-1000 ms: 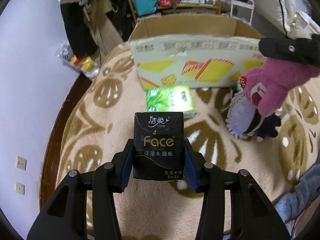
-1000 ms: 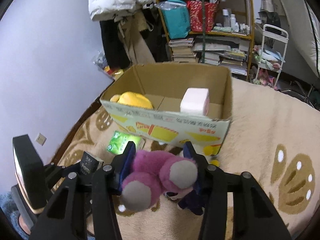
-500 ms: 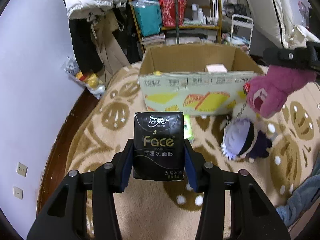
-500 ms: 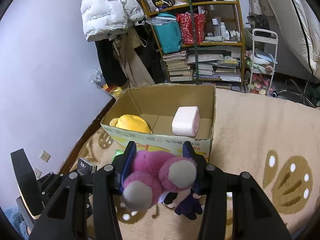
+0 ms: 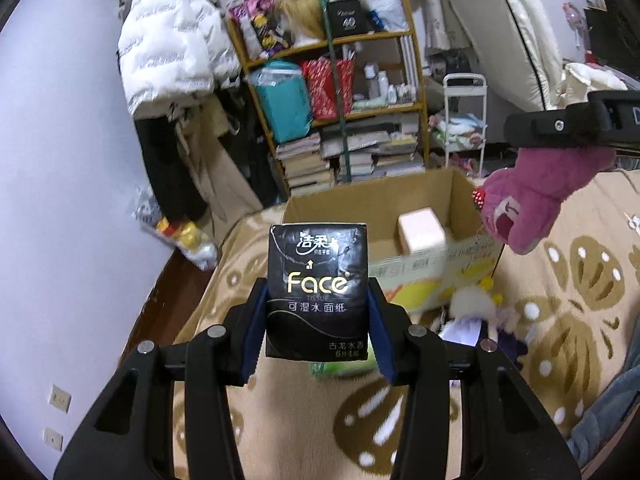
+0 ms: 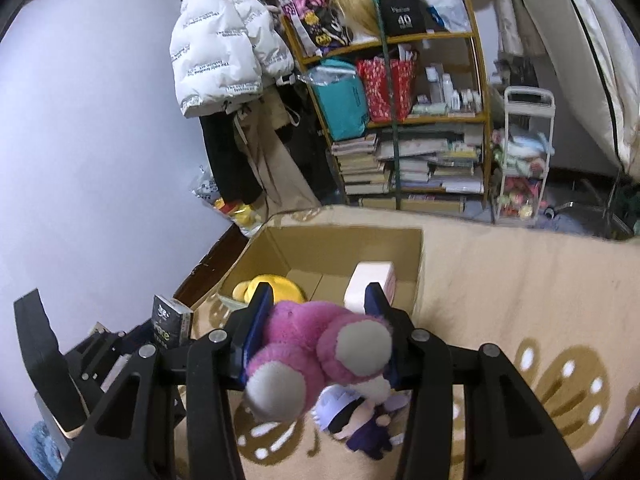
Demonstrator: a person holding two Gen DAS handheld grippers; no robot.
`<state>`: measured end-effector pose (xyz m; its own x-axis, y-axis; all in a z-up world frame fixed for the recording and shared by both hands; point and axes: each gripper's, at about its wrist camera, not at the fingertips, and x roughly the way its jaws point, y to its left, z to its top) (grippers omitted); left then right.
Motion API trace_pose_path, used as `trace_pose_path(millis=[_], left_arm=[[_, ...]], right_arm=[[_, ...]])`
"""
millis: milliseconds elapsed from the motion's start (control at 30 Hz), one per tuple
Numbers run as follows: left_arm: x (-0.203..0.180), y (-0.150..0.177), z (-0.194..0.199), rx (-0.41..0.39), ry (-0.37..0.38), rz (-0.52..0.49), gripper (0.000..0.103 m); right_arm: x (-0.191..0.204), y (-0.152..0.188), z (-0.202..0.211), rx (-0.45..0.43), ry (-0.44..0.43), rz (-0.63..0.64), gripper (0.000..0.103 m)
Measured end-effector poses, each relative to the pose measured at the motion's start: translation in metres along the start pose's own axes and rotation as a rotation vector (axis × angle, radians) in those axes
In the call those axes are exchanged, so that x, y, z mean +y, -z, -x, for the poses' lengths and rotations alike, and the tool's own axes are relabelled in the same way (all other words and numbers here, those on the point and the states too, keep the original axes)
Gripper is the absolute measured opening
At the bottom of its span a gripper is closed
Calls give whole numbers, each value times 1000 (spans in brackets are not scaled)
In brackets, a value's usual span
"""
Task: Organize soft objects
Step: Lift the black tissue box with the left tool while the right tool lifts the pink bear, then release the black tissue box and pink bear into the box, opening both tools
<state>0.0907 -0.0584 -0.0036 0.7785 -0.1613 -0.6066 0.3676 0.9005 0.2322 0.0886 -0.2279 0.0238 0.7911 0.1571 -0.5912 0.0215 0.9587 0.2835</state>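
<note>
The left gripper (image 5: 317,320) is matte black plastic, built from two wide, angular arms that taper forward into fingers. Each arm has a cut-out slot and two round silver screw heads on top. The fingers (image 5: 256,328) carry blue pads on their inner faces. The right gripper (image 6: 318,330) has the same build: black arms, silver screws, blue-lined fingers (image 6: 256,320). Seen from the side in the left wrist view, it is a flat black bar with one small screw in it.
</note>
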Motion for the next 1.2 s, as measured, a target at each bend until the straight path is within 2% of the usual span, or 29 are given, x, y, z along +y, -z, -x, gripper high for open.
trace_pose_path(millis=[100,200,500,667,767,833,1033,1200], left_arm=[[0,-13,-1,-38,24,-3,45],[4,-28,1,-96,66,36,45],[0,-59,-10,-161,39,-20,45],[1,-57,-28,-141,39,-11,45],[1,-53,-46,-89,59,-5,45],[0,-49,-55,-81,59,-3,45],[-4,-40,-88,-34,87,10,45],[-8,-37,-106,3,124,8,46]], right_arm=[[1,-9,6,-18,5,20,50],[1,-17,7,-27,-10,29,50],[0,-43,0,-93,7,24,50],[-3,-51,-9,-121,36,36,50],[-8,-46,-16,-151,61,17,50],[-12,-44,-23,-150,54,-4,50],[-21,-38,-52,-108,58,-25,50],[-31,-24,-79,-39,53,-50,50]])
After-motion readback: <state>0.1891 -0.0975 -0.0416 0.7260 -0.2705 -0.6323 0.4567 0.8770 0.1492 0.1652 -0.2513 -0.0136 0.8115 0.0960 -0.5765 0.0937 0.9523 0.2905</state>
